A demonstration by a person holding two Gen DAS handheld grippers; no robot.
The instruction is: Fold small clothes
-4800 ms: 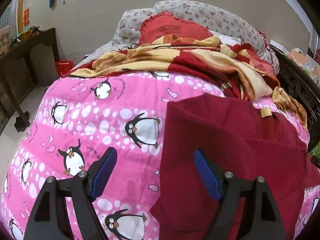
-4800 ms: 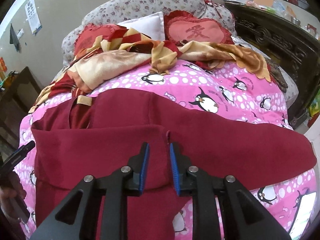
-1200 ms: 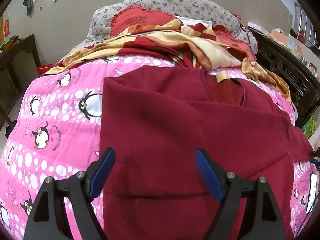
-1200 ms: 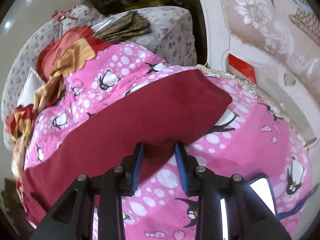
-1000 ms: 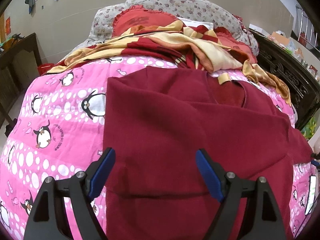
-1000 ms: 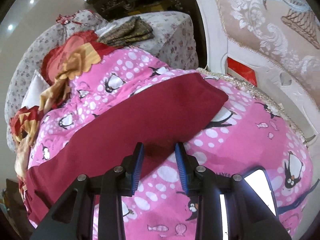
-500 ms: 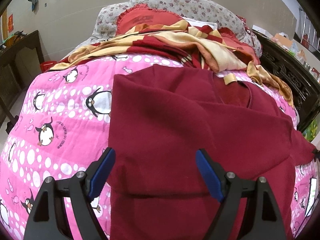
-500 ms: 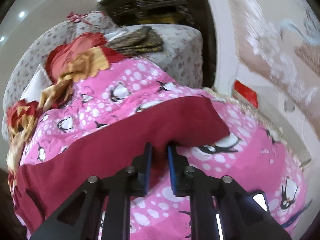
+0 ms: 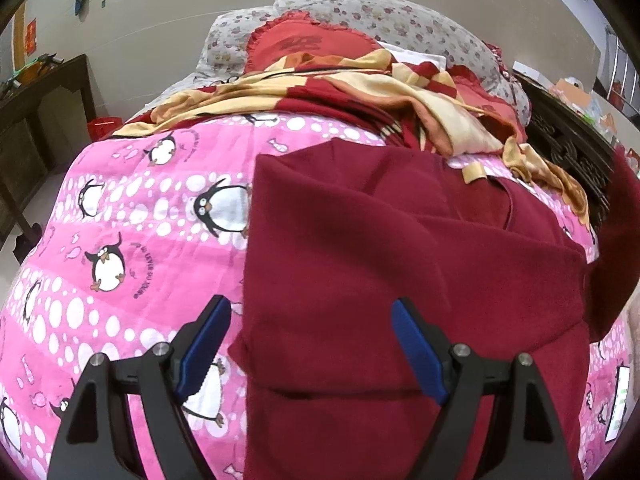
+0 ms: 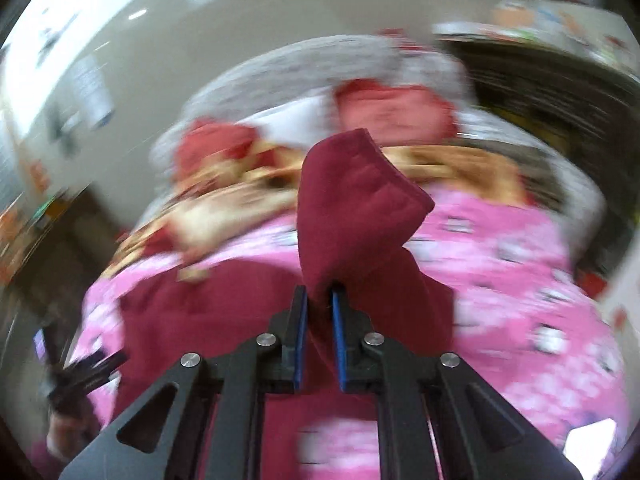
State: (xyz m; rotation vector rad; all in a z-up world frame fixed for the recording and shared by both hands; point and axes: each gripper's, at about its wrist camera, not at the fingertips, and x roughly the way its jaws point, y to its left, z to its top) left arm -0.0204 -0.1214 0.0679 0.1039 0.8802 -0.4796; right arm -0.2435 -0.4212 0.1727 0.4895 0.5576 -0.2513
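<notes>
Garment: dark red top (image 9: 384,264), spread flat across the middle of the pink penguin quilt (image 9: 132,216), left side already doubled over, small tan label (image 9: 474,171) showing at the neck toward the head of the bed.
Sleeve: right-hand sleeve (image 10: 356,204) lifted clear of the quilt, cuff end standing up and curling over (sharp in the right wrist view while all behind it is smeared by blur).
Right gripper: (image 10: 319,292) clamped on the raised sleeve, blue pads pressed to the cloth from both sides, jaws nearly together.
Left gripper: (image 9: 308,344) jaws wide apart, nothing between the pads; hangs over the near left edge of the folded top, one finger above the quilt, the other above the red cloth.
Contact: whether the left fingertips touch the fabric cannot be told.
Quilt: pink with white dots and penguins, covering the bed from the near edge up to the bedding heap.
Heap: red and yellow blanket (image 9: 360,92) crumpled along the far edge of the quilt, just beyond the garment's neck.
Pillows: red heart cushion (image 9: 304,44) and flowered grey pillow (image 9: 384,16) at the head of the bed.
Beside bed: dark wooden table (image 9: 44,92) at the left wall.
</notes>
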